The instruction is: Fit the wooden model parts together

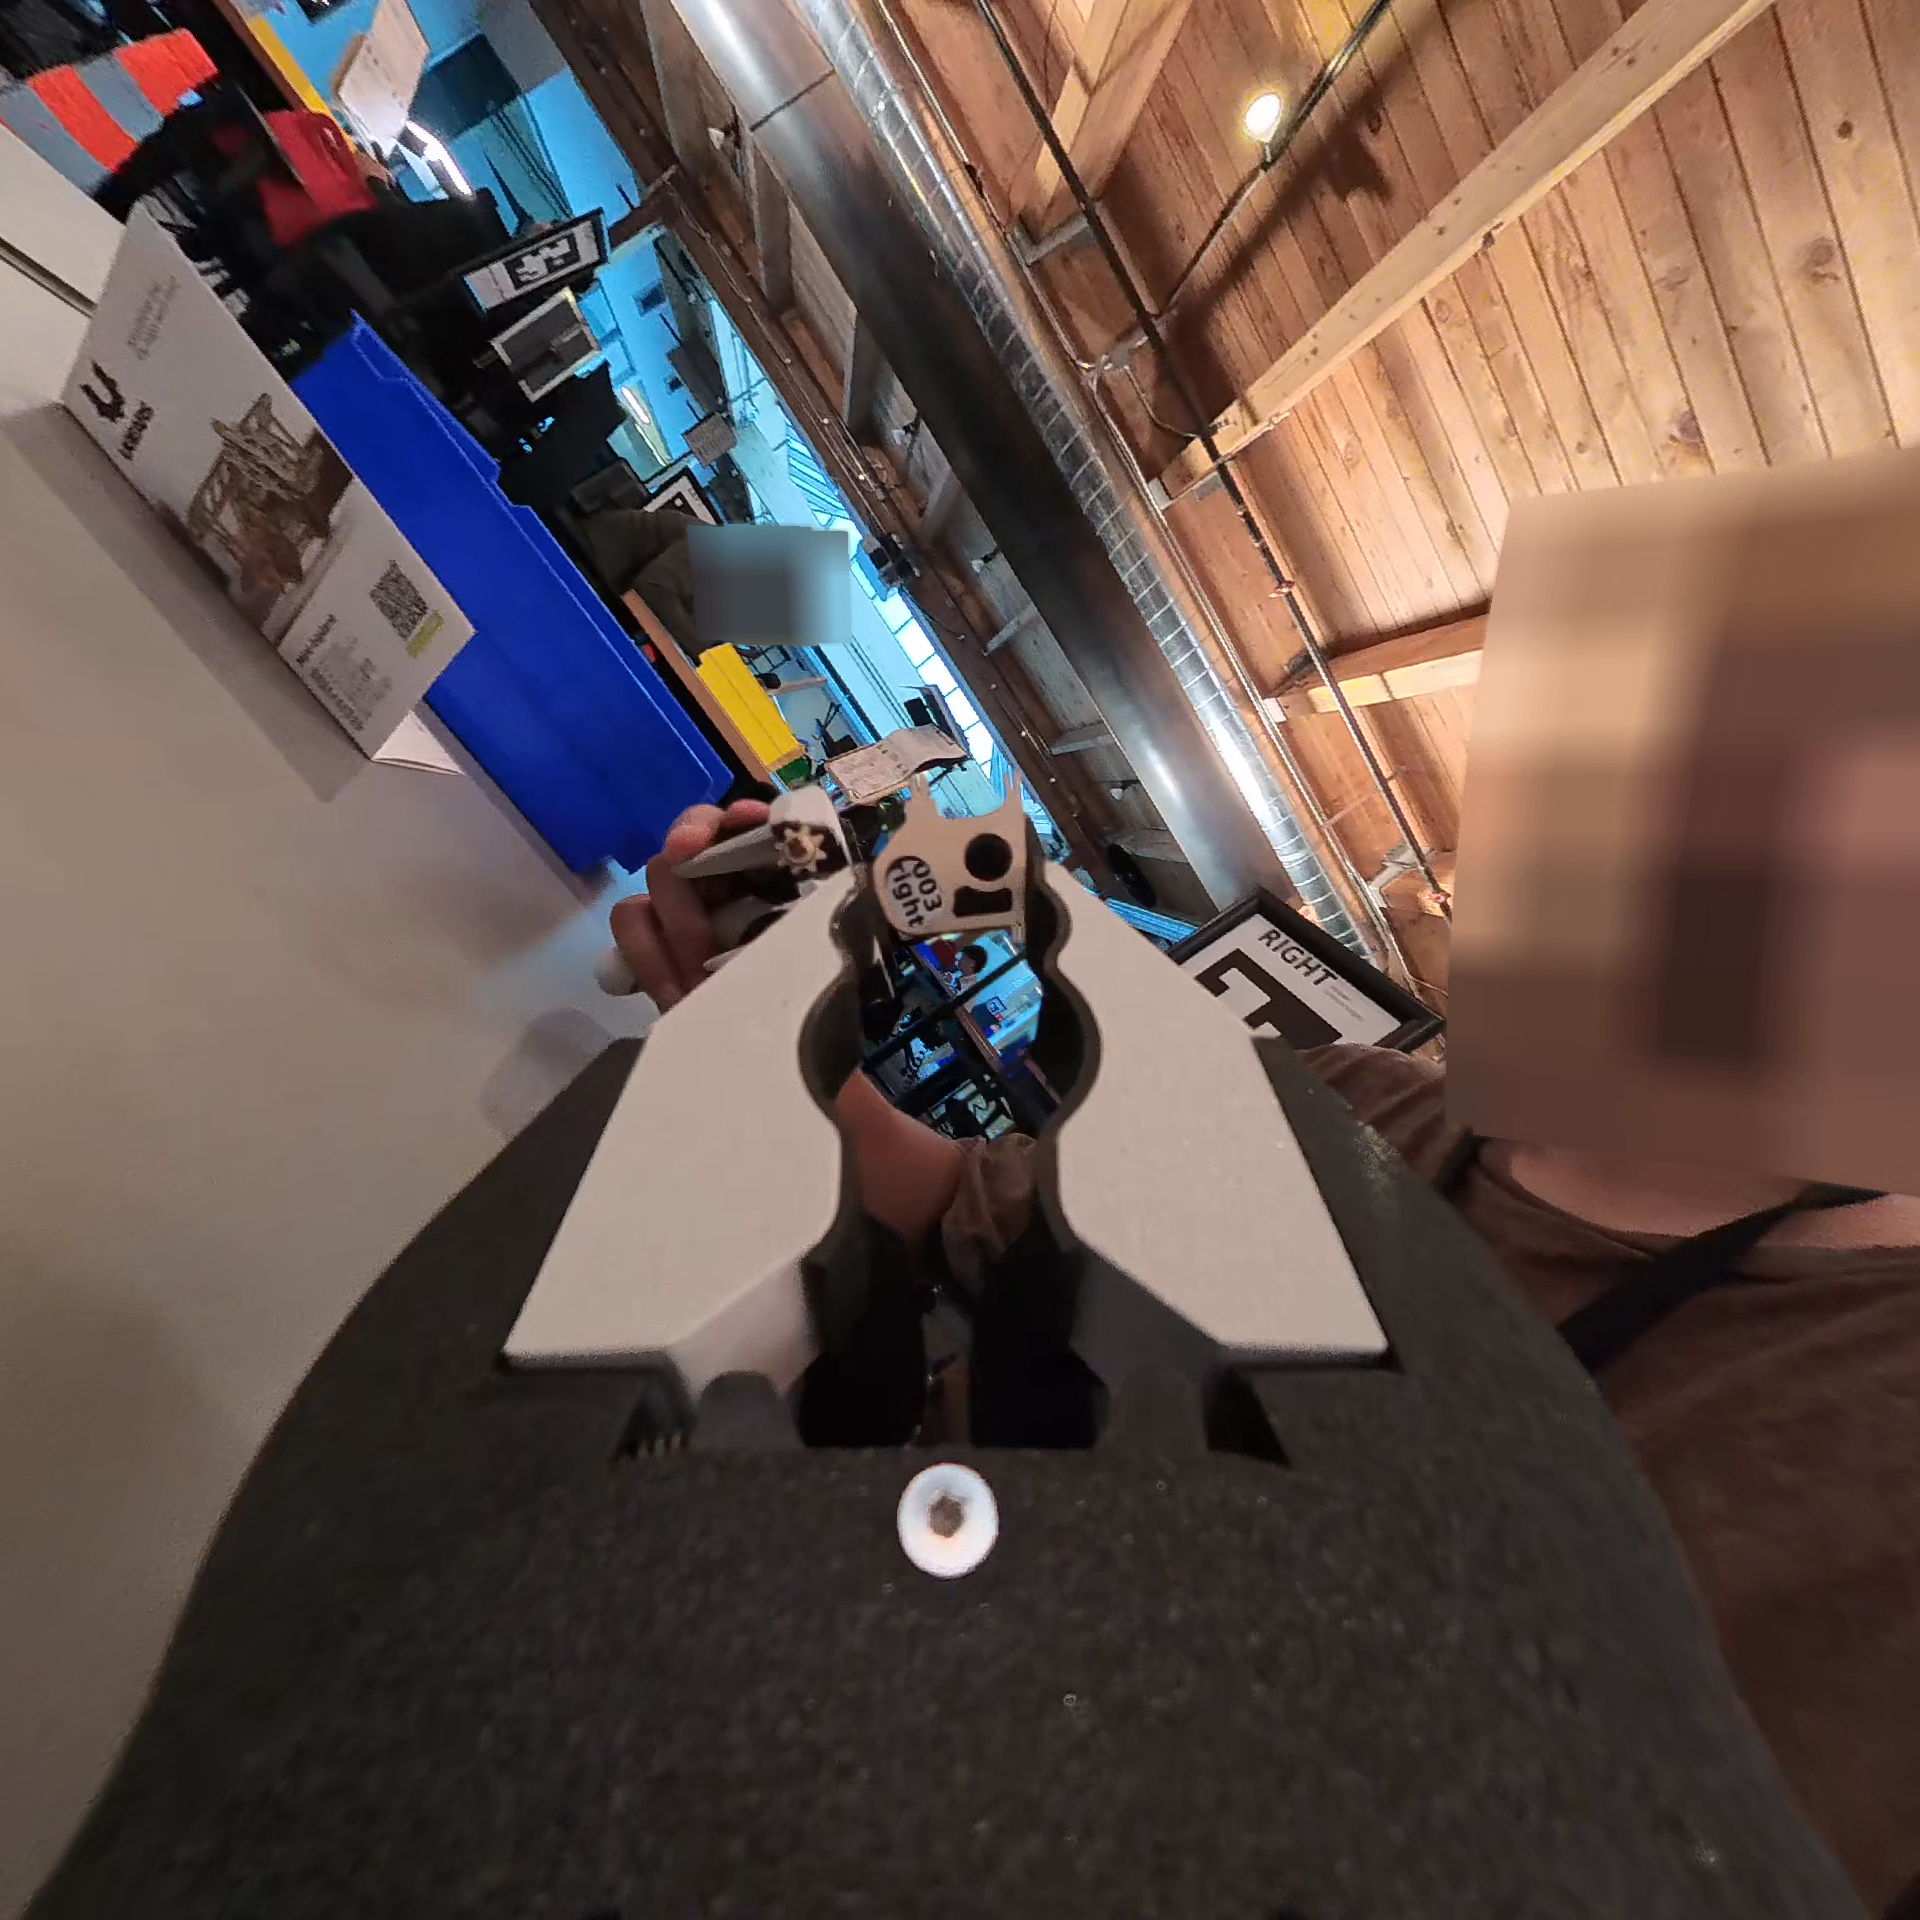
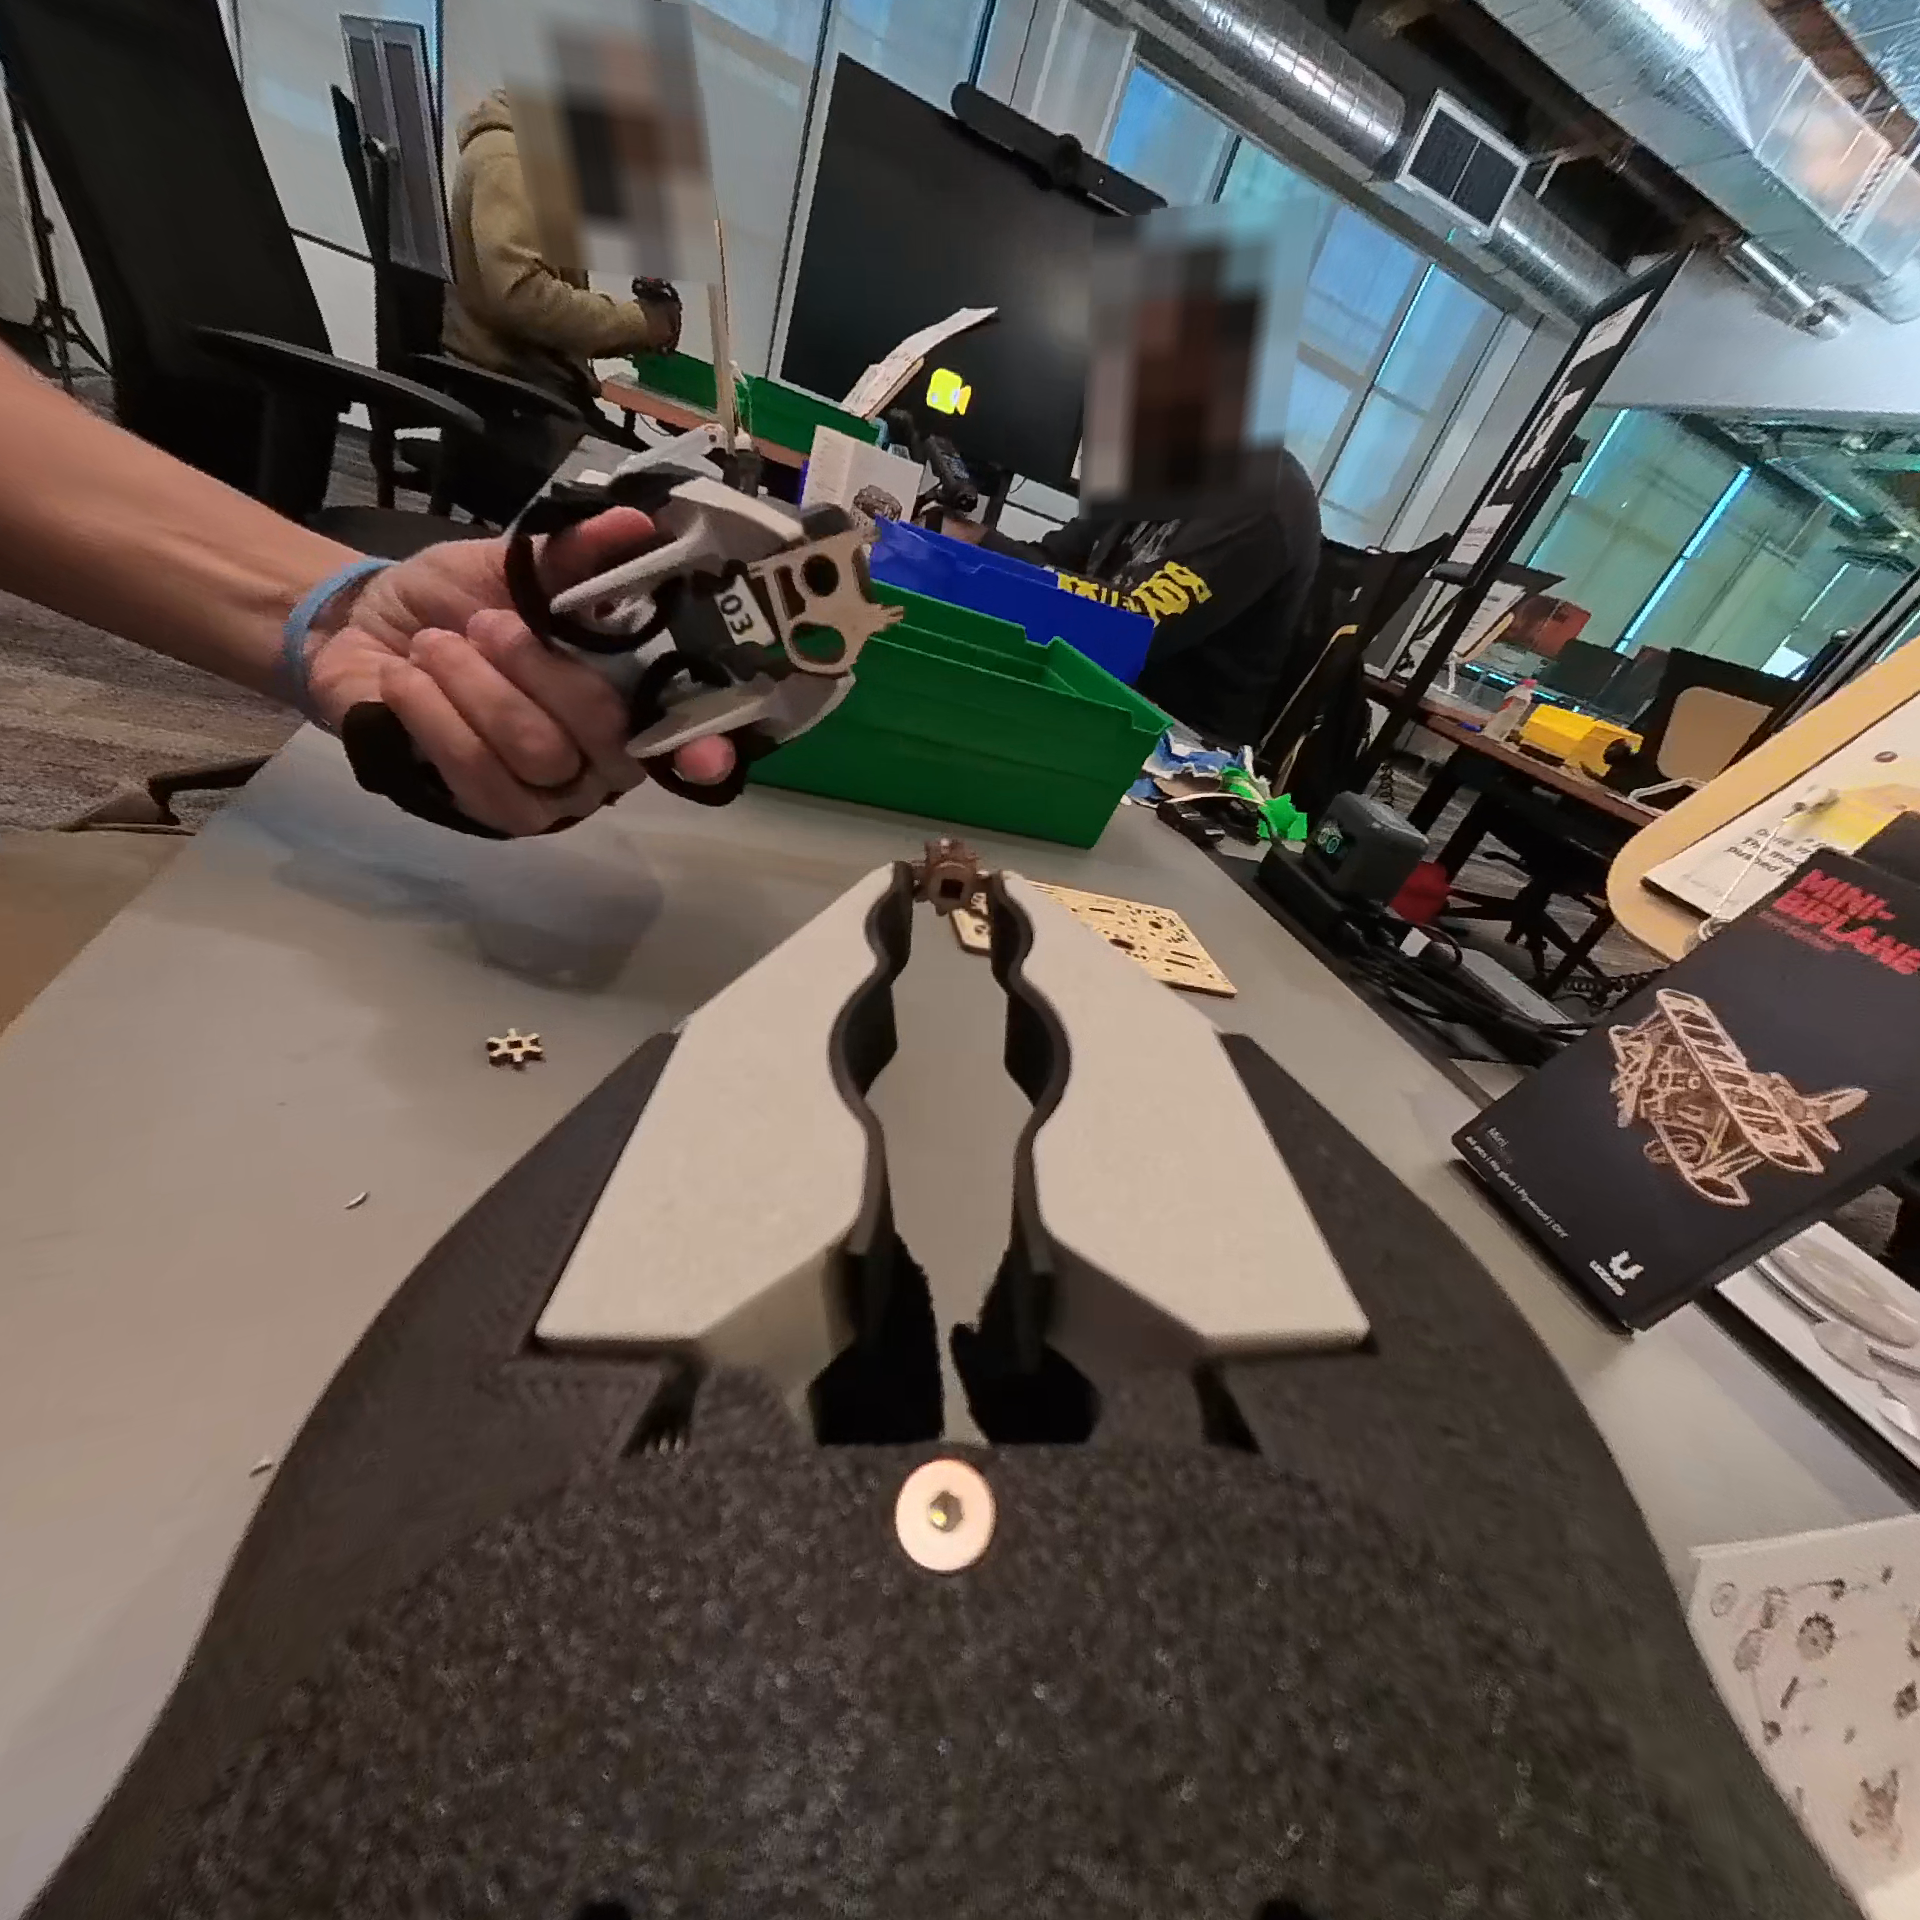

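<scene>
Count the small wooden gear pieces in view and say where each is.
2 for certain. One small gear is pinched at the right gripper fingertips. Another gear lies loose on the grey table, toward its left side. The punched sheet behind may hold more.

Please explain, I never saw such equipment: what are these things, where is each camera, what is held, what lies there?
A person holds a two-finger tool in each hand; a camera on each looks along its fingers. The left wrist view is from the left tool, which grips a flat wooden part with holes. The right wrist view is from the right tool, pinching a small gear. On the grey table are another gear piece, a wooden sheet and a dark box, a green bin behind.
</scene>
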